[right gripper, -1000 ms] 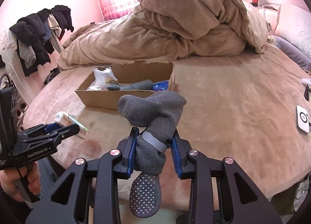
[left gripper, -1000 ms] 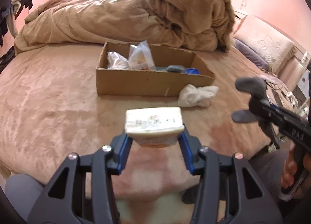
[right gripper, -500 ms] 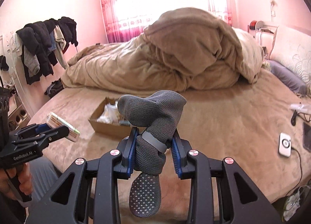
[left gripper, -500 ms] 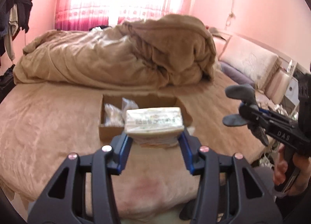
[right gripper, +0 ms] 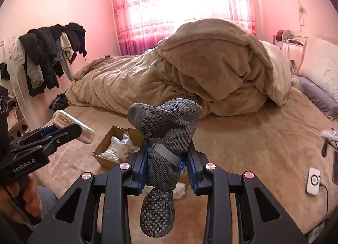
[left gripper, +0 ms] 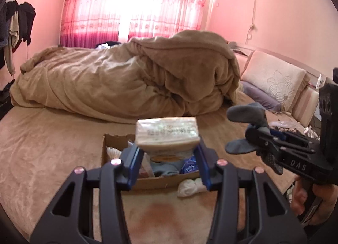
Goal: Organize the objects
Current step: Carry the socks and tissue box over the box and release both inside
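My left gripper is shut on a pack of tissues and holds it in the air in front of the open cardboard box on the bed. My right gripper is shut on a grey sock whose dotted sole hangs down below the fingers. The box holds plastic bags and small items. In the left wrist view the right gripper with the sock is at the right. In the right wrist view the left gripper with the tissues is at the left.
A white cloth lies on the bed just in front of the box's right corner. A heaped tan duvet fills the back of the bed. Pillows lie at the right. A white device with a cable lies at the right. Clothes hang at the left wall.
Both grippers have risen and drawn back from the bed with their loads still held. The box now sits lower and smaller in both views, and the window has come into view.
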{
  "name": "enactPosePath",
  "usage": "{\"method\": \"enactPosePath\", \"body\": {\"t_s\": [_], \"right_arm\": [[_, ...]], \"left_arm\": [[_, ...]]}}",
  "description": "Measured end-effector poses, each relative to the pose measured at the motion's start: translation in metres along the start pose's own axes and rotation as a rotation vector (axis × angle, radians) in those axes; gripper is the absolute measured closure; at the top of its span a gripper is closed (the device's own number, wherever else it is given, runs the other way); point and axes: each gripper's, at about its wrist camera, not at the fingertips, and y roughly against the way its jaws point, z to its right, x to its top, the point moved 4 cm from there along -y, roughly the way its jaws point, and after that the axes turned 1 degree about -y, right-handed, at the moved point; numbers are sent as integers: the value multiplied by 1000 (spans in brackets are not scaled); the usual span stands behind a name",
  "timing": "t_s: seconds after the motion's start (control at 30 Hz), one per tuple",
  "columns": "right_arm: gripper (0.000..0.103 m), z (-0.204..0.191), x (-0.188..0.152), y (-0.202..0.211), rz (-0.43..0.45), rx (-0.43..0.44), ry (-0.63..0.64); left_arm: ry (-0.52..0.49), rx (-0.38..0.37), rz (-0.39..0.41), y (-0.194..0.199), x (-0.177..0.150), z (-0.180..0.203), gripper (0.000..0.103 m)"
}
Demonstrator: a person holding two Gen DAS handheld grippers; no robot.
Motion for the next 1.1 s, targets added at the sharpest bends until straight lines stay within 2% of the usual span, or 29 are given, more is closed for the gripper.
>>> {"method": "enactPosePath", "body": {"t_s": [0.2, 0.33, 0.4, 0.6, 0.73, 0.8, 0.83, 0.87, 1.07, 1.1], "right_arm": [[70, 10, 4, -45, -63, 12, 10], [70, 15, 3, -84, -114, 30, 28], [70, 16, -3, -104, -150, 39, 23], [70, 20, -20, -145, -233, 70, -5], [69, 19, -24, -162, -267, 69, -1], [68, 23, -29, -172, -301, 83, -29], [67, 25, -31, -177, -315, 89, -51], [66, 27, -32, -179, -323, 93, -65], [57, 28, -35, -169, -297, 84, -60], [54, 26, -36, -165, -291, 90, -57]], "left_arm": [[-20, -5, -47, -56, -3, 1, 56], [-62, 5, -111, -103, -4, 8, 56], [-61, -4, -146, -122, -9, 7, 56], [-65, -6, -184, -165, -19, -3, 55], [-80, 13, -183, -178, -21, -5, 54], [-70, 14, -200, -181, -23, -11, 50], [-63, 18, -204, -182, -24, -14, 44], [-53, 28, -202, -183, -24, -18, 44], [-24, 26, -179, -165, -17, -28, 43], [-26, 23, -173, -160, -17, -27, 42]]}}
